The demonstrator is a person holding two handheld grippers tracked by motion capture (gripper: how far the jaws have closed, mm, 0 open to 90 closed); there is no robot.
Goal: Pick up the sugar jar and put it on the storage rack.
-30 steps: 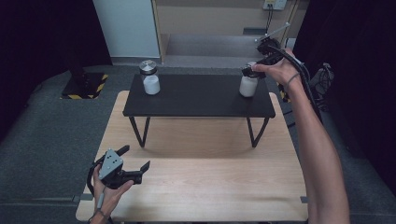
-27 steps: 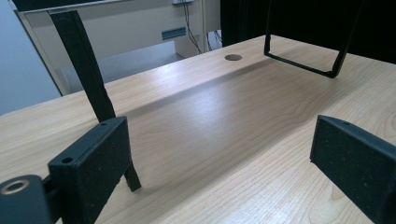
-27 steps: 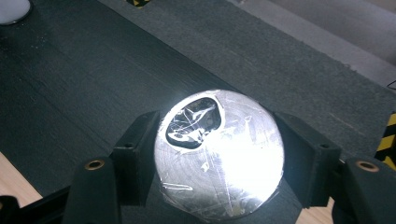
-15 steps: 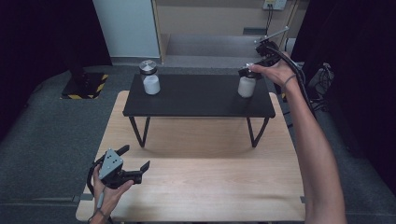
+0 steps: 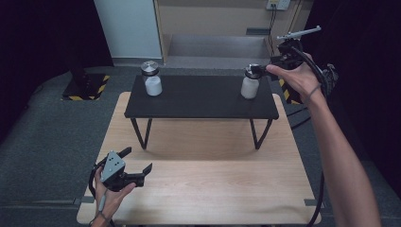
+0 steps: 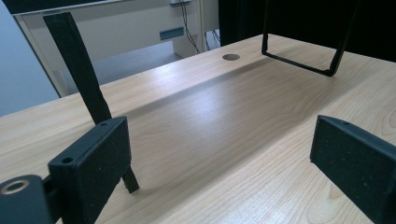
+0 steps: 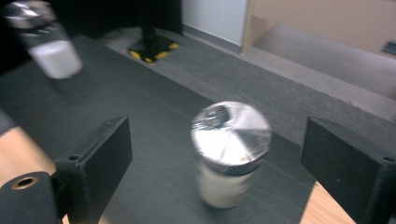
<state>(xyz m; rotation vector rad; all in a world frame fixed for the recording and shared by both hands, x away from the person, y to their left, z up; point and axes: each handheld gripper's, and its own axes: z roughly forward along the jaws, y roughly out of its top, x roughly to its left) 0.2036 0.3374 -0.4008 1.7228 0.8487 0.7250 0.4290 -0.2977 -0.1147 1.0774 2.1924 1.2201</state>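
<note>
A white-filled jar with a shiny metal lid (image 5: 249, 83) stands upright near the right end of the low black bench (image 5: 203, 106), towards its far edge. In the right gripper view the same jar (image 7: 229, 154) sits between the two black jaws, which are spread wide on either side of it and touch nothing; the picture there is blurred. From the high view the right gripper (image 5: 259, 71) is held just above and beside the jar's lid, with the right hand (image 5: 295, 75) behind it off the bench's right end.

A second jar with a metal lid (image 5: 152, 79) stands near the bench's far left corner, well apart from the first.

The bench rests on a pale wooden table (image 5: 208, 189). The left gripper (image 5: 137, 161) is held low near the table's front left corner in the left hand (image 5: 112, 193), its jaws wide apart and empty, as the left gripper view shows over bare wood (image 6: 224, 121).
</note>
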